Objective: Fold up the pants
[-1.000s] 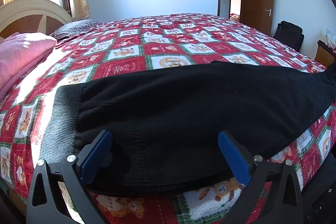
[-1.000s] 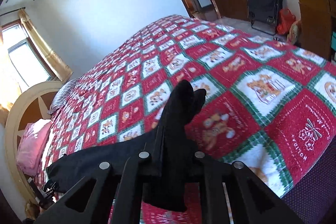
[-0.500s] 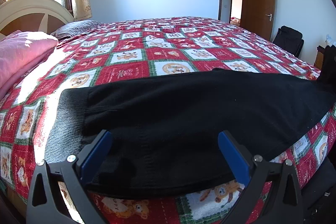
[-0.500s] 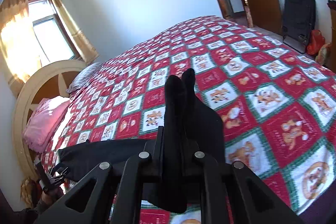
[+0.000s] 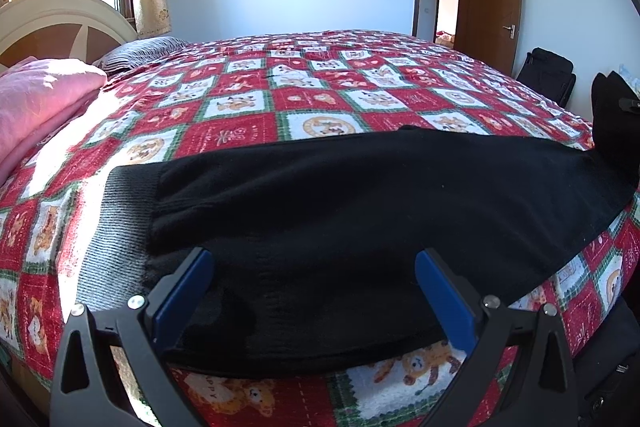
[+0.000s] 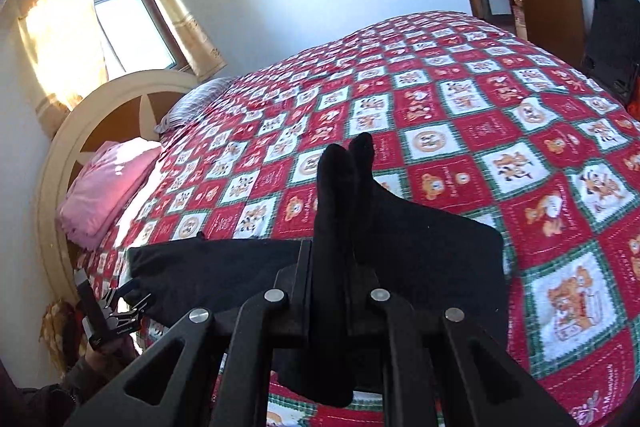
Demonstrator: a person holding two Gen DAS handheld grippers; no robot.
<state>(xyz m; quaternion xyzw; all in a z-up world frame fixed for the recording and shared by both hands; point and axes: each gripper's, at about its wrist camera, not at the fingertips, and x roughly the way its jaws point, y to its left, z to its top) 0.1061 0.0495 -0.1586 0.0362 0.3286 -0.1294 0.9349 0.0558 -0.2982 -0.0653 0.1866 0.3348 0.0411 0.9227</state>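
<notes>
I've got the black pants point(image 5: 360, 211) laid flat along the near edge of the bed point(image 5: 304, 95), waistband end to my left. My right gripper point(image 6: 340, 279) is clamped on the leg ends, raised off the quilt so I can carry them over toward the waist. My left gripper point(image 5: 312, 291) hovers with jaws spread wide above the waist end, holding nothing, ready to pin it.

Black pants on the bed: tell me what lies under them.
The black pants lie flat on the red patchwork bedspread, whose teddy-bear squares show around their edges. Whatever sits directly beneath the fabric is covered; nothing visibly bulges through.
</notes>
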